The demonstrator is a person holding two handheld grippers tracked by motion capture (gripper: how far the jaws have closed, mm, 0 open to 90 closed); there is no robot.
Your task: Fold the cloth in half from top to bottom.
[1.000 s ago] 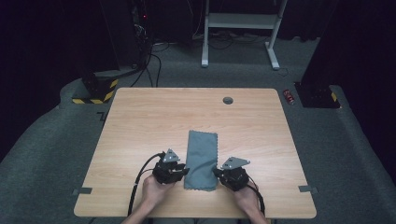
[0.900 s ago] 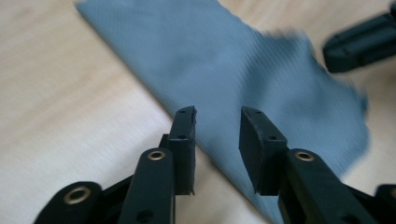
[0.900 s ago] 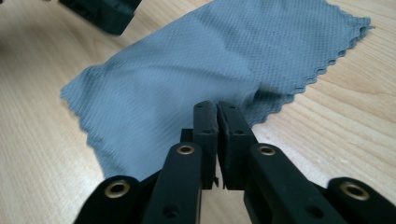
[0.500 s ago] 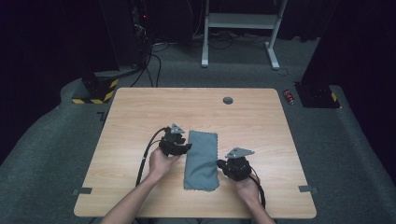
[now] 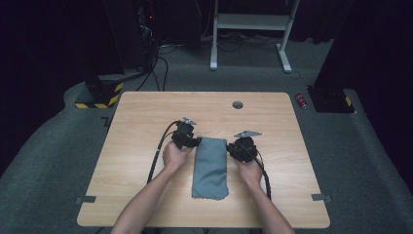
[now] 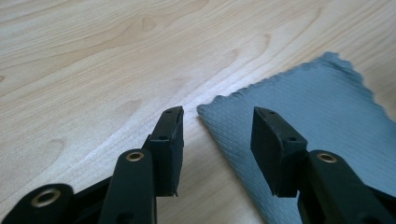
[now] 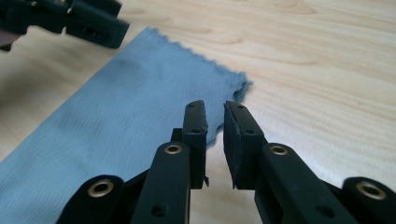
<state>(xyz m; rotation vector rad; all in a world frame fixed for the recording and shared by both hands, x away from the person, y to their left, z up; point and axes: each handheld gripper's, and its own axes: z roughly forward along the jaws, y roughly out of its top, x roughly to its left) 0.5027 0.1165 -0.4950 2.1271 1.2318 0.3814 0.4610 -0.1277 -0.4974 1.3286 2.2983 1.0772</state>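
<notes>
High view: a grey-blue cloth (image 5: 210,167) lies flat on the wooden counter (image 5: 136,117), a little toward the near edge and about midway between the left and right edges. It looks folded into a narrow strip; the long axis runs from near edge to far edge, one short end pointing at the person, the other at the far edge. The left gripper (image 5: 191,141) sits at the far left corner of the strip, the right gripper (image 5: 234,147) at the far right corner. Left gripper view: jaws stand well apart and have just been opening, with nothing pinched; one jaw is over bare wood, the other over the cloth's (image 6: 303,116) edge, the corner lying between them. Right gripper view: jaws nearly together with a slim gap, just been opening, nothing between the pads; the cloth's (image 7: 116,116) pinked edge and corner lie just ahead and to the side. Judgement: light, limp, thin weave with a waffle texture, so not slippery and not fragile; it will sag and drape once lifted. Best hold is a pinch at each far corner, both layers caught together.
</notes>
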